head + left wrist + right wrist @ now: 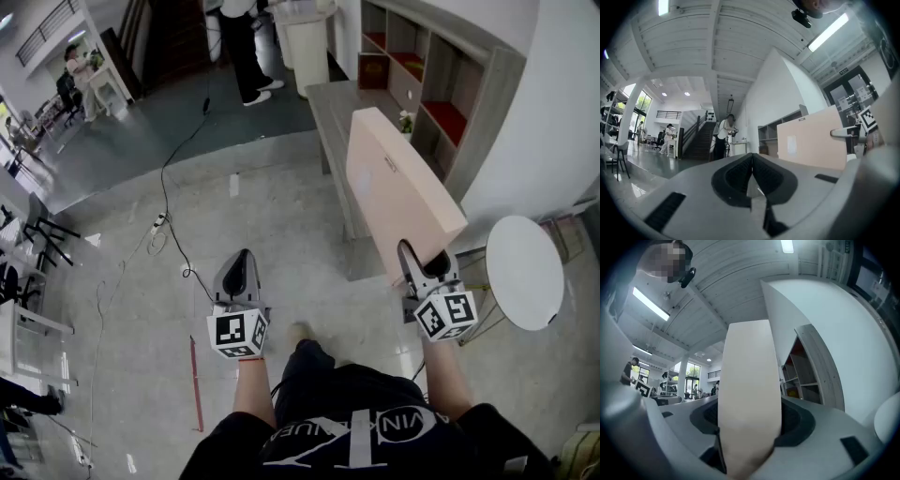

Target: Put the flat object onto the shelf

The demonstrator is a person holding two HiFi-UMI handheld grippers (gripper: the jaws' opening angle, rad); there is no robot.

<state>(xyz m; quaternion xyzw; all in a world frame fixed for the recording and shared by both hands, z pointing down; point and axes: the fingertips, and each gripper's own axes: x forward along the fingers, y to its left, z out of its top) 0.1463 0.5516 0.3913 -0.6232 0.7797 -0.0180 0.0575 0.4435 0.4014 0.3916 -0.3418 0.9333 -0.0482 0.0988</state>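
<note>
The right hand-held gripper (419, 261) is clamping the lower edge of the pale board (394, 187), holding it upright short of the shelf (441, 89), while the left hand-held gripper (240, 267) is hanging closed and empty; next, the board likely needs carrying closer.

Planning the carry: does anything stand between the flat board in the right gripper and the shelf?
Yes. A grey bench runs along the shelf's open front, so the flat board, clamped in the right gripper, would likely have to pass over it. A small plant stands near the board's far end.
</note>
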